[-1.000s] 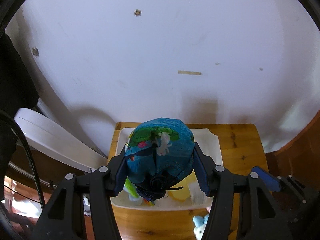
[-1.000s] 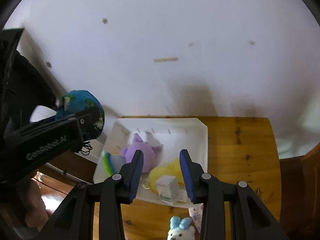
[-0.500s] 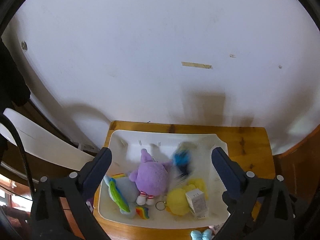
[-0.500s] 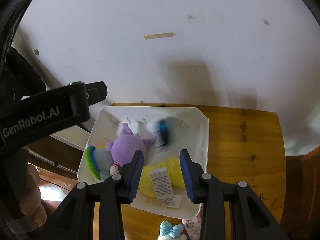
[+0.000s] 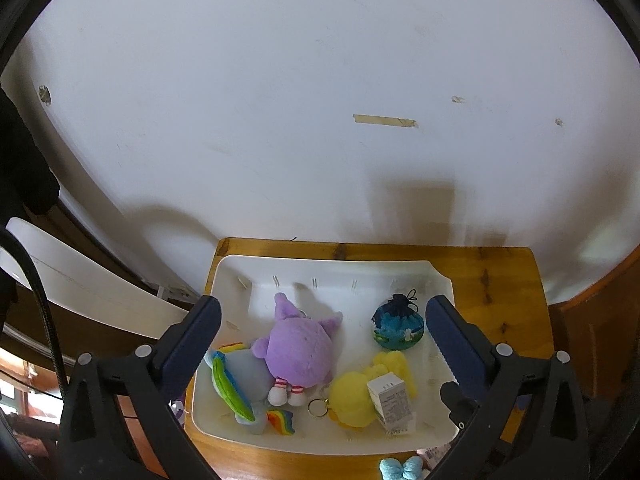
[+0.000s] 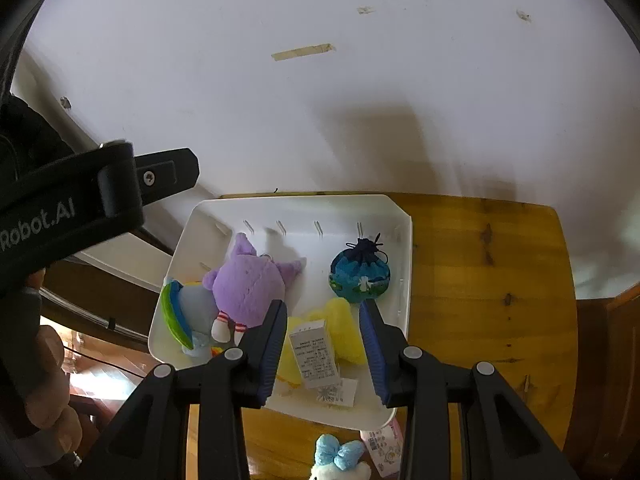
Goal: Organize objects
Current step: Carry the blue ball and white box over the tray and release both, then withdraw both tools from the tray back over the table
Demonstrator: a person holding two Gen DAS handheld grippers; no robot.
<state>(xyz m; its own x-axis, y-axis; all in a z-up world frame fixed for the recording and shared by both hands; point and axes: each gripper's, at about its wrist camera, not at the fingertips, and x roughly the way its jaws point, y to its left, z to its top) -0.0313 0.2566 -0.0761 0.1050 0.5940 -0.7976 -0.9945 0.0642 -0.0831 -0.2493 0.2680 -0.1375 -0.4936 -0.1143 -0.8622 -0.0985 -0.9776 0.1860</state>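
So the wooden table (image 5: 492, 276) butts right up against the white wall (image 5: 320, 100), and the white bin (image 5: 332, 270) sits on its left half, leaving open wood out to the right of both tools. Left gripper (image 5: 320, 344) hangs spread wide above the bin with nothing in it; a second ago it was clamped on the blue drawstring pouch (image 5: 398, 326), which now lies in the bin's far right corner, just ahead of its right finger. The purple plush (image 5: 298, 346) leans on the rainbow plush (image 5: 236, 380), yellow plush (image 5: 356, 396) nearest. Right gripper (image 6: 324, 344) is parted too, empty, over the small carton (image 6: 314, 354). Only its view shows the white toy with the blue bow (image 6: 338, 460) and the pink packet (image 6: 382, 450) outside the bin's near edge.
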